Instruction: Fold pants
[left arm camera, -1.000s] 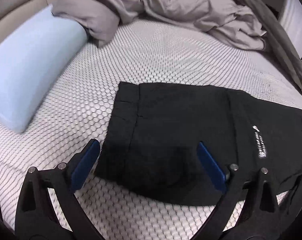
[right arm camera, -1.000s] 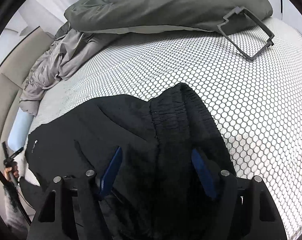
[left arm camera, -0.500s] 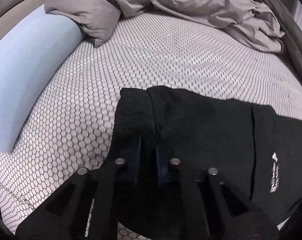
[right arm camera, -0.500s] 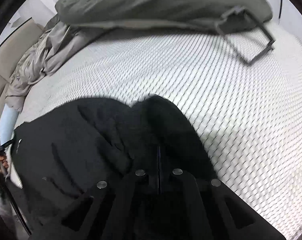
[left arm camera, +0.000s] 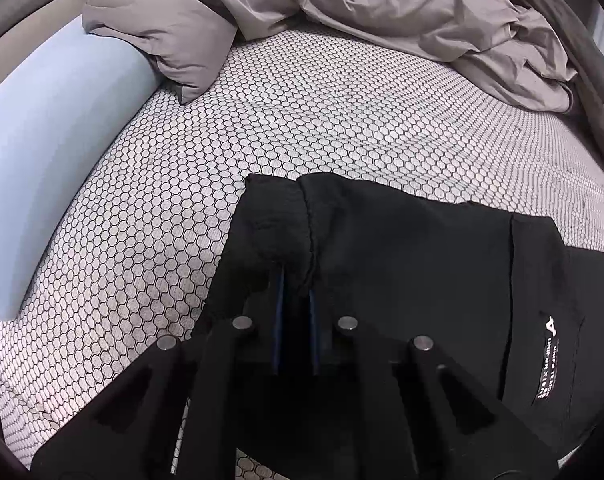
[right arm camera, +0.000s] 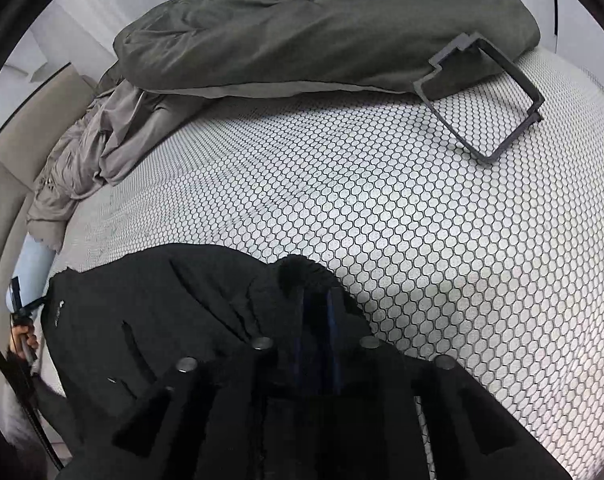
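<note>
Black pants (left arm camera: 402,260) lie on the honeycomb-patterned mattress (left arm camera: 342,112), with a white logo label near the right edge. My left gripper (left arm camera: 296,284) is shut on a pinched ridge of fabric at the pants' left end, and the cloth is puckered up between the blue pads. In the right wrist view the pants (right arm camera: 162,300) spread to the left. My right gripper (right arm camera: 316,292) grips the ribbed waistband (right arm camera: 302,270), which is bunched between its pads. Its jaws are opening slightly, with the fabric still held between them.
A light blue pillow (left arm camera: 50,152) lies along the left side. A crumpled grey duvet (left arm camera: 382,12) covers the far end of the bed. A dark olive duvet (right arm camera: 302,32) and a grey plastic frame (right arm camera: 482,96) lie beyond the right gripper. A hand (right arm camera: 22,336) shows at far left.
Both grippers went from wide open to closed on the pants. The left one moved in over the left end and pinched up a ridge; the right gathered the waistband.
</note>
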The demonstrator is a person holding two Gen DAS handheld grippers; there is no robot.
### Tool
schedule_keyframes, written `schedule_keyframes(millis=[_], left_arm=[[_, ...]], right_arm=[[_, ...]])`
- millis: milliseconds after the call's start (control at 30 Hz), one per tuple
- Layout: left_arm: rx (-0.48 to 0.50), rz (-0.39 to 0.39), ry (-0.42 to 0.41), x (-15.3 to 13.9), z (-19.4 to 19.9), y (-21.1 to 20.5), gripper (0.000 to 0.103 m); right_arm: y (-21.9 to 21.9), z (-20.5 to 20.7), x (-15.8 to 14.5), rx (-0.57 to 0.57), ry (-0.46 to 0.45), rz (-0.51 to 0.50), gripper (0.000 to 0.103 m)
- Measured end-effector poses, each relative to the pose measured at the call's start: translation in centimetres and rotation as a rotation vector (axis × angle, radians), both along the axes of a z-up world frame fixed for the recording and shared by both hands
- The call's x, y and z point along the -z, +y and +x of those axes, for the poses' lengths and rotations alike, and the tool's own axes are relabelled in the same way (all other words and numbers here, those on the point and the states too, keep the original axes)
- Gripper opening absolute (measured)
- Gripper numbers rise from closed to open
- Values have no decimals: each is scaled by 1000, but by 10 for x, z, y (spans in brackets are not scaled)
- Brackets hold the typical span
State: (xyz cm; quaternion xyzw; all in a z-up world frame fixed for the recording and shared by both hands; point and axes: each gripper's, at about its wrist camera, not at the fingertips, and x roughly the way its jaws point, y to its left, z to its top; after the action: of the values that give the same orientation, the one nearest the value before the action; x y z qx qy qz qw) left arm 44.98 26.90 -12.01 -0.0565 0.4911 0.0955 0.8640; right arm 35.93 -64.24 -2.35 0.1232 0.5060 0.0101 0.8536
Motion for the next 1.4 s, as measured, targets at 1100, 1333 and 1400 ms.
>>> schedule_keyframes(millis=[1100,1333,1400], left_arm=[[-63,-4,-15,-26,0,1,16],[-26,-83,-145,-81,-117,10,84],[-22,-64,-175,-95,-155,11,86]], right_arm=[[22,69,7,85,3,-174,25],[28,-16,-42,75,-148,-58,84],[33,-54,-63,74,-195,-46,87]])
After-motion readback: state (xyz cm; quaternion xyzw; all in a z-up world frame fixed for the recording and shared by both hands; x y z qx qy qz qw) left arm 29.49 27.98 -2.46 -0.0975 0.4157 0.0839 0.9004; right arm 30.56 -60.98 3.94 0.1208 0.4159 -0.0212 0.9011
